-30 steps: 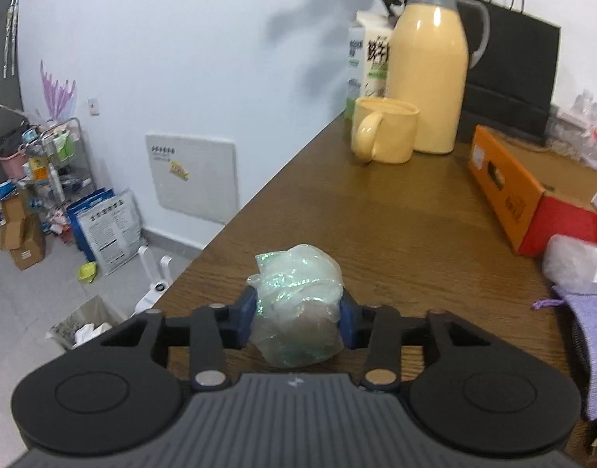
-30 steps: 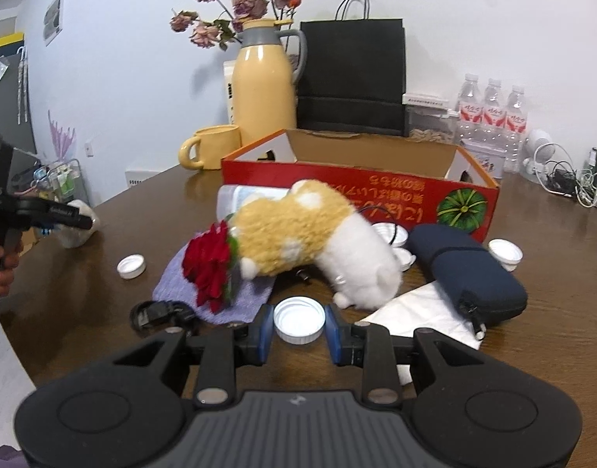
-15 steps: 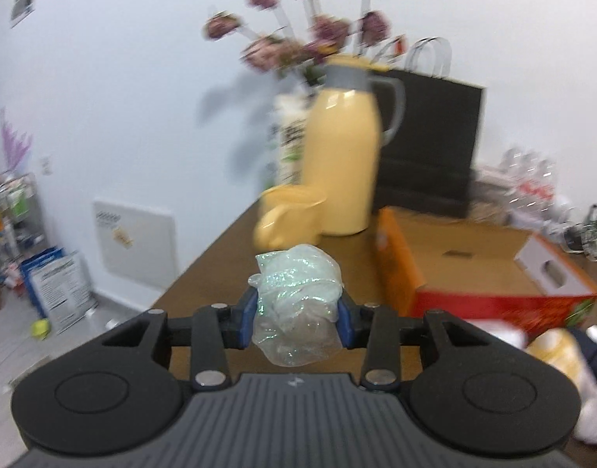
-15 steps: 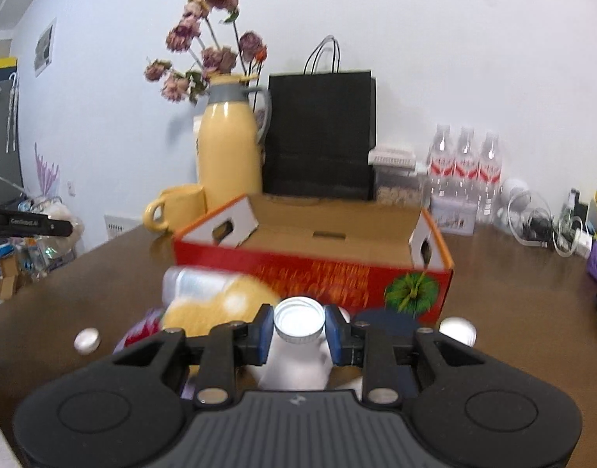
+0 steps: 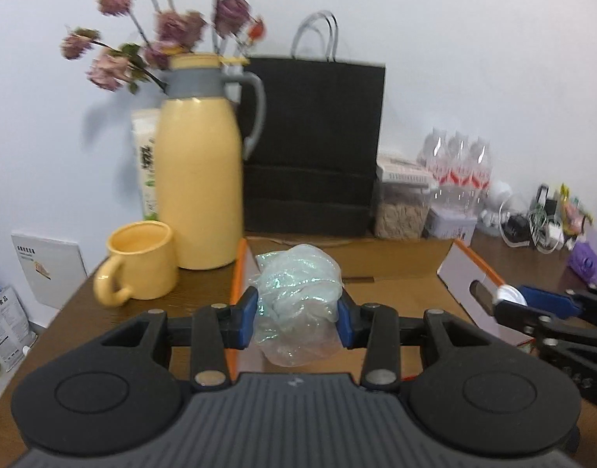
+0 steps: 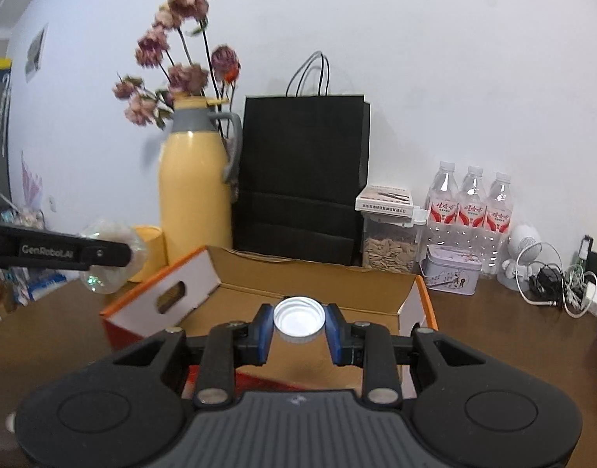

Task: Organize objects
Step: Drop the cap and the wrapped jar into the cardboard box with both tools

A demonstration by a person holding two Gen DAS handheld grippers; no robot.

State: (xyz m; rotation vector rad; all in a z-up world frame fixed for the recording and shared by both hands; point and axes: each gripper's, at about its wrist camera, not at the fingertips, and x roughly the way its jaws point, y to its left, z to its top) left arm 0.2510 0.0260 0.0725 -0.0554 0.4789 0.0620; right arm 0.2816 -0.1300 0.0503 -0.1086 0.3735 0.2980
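Left claw (image 5: 297, 316): blue pads pressed against both sides of a crumpled ball of iridescent clear plastic wrap (image 5: 296, 304); wrap bulges above and below the pads. In the left wrist view the ball sits in line with the near left corner of the open cardboard box (image 5: 400, 292), held above the bench (image 5: 84, 312). From the right wrist view the same claw (image 6: 115, 253) enters from the left edge, wrap (image 6: 107, 273) visible at its tip, to the left of the box (image 6: 298, 284) and in front of the yellow mug (image 6: 150, 249).

Right claw (image 6: 299, 327): pads closed on a white bottle cap (image 6: 299, 319), open side up, ribbed rim gripped on both sides. Cap is held over the box interior, near its front wall. In the left wrist view this claw (image 5: 505, 298) shows at the right, cap (image 5: 511, 295) at its tip, at the box's right end flap.

Box: orange-red outside, brown inside, white end flaps with hand-holes, flaps up.

Behind the box, along the wall: yellow thermos jug (image 6: 195, 199) with grey collar, dried flowers (image 6: 173, 74), black paper bag (image 6: 302, 171), jar of seeds (image 6: 390, 241), three water bottles (image 6: 470, 210), small tin (image 6: 452, 271), tangle of white cables (image 6: 564, 284)

Left wrist view slightly motion-blurred
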